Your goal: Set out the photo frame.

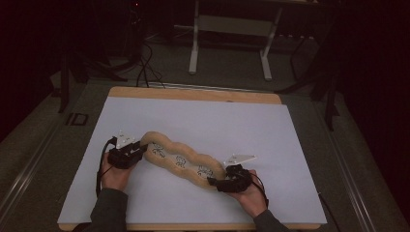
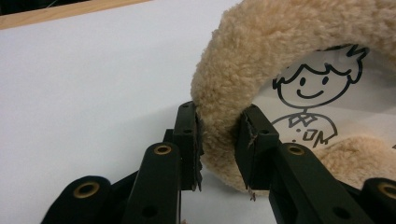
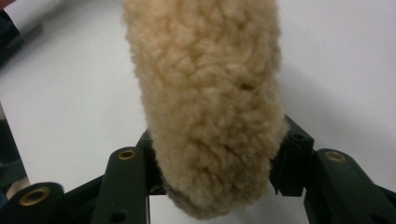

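Note:
A long tan fleece cushion [image 1: 180,160] with a white inner strip of cartoon figures lies slantwise on the white sheet [image 1: 217,121]. My left gripper [image 1: 141,149] is at its upper left end. In the left gripper view the left gripper [image 2: 219,140] pinches the fleece rim [image 2: 243,56], which is squeezed narrow between the pads, beside a printed cartoon boy [image 2: 310,100]. My right gripper [image 1: 213,182] is at the lower right end. In the right gripper view the right gripper [image 3: 215,158] has the rounded end of the fleece cushion [image 3: 205,70] filling the gap, with fleece against both jaws.
The white sheet covers a wooden table [image 1: 193,93] whose far edge shows bare. A hand and dark sleeve [image 1: 112,203] come in at the lower left, another hand [image 1: 251,195] at the lower right. A white desk frame [image 1: 231,29] stands on the dark floor beyond.

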The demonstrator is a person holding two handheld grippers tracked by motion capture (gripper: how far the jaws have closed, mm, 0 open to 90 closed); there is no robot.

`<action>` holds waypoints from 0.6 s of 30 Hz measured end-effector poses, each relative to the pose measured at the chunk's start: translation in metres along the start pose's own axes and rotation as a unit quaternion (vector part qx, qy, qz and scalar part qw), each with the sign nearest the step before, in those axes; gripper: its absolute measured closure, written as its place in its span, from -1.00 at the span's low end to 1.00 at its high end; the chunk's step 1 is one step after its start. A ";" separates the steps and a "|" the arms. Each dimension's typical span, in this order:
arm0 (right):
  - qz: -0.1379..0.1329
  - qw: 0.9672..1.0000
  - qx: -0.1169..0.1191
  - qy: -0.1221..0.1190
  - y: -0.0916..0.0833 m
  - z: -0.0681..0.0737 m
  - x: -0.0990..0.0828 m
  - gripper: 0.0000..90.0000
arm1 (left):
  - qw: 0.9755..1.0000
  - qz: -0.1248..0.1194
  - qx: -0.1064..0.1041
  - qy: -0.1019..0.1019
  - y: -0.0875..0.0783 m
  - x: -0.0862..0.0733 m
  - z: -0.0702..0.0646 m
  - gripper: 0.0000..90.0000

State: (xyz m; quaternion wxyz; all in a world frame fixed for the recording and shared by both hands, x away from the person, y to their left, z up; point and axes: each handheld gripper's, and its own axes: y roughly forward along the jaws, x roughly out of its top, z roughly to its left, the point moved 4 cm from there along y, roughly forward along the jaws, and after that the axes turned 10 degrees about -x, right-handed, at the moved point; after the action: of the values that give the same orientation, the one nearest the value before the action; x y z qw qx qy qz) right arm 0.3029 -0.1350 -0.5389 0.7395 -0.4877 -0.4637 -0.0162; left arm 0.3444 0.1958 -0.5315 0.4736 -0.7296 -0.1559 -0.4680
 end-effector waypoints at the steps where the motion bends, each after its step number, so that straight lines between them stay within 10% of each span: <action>1: 0.002 1.000 0.002 0.006 0.000 0.000 -0.001 0.11 | 1.000 0.000 0.000 -0.001 0.000 0.000 0.000 0.60; 18: -0.002 1.000 -0.008 -0.003 -0.001 0.005 -0.002 0.45 | 1.000 -0.012 -0.002 -0.007 -0.003 0.002 -0.001 0.61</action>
State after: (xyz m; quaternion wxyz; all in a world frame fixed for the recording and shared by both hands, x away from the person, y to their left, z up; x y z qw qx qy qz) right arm 0.2983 -0.1326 -0.5395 0.7340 -0.4931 -0.4666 -0.0203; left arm 0.3428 0.1964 -0.5283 0.4658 -0.7319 -0.1669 -0.4685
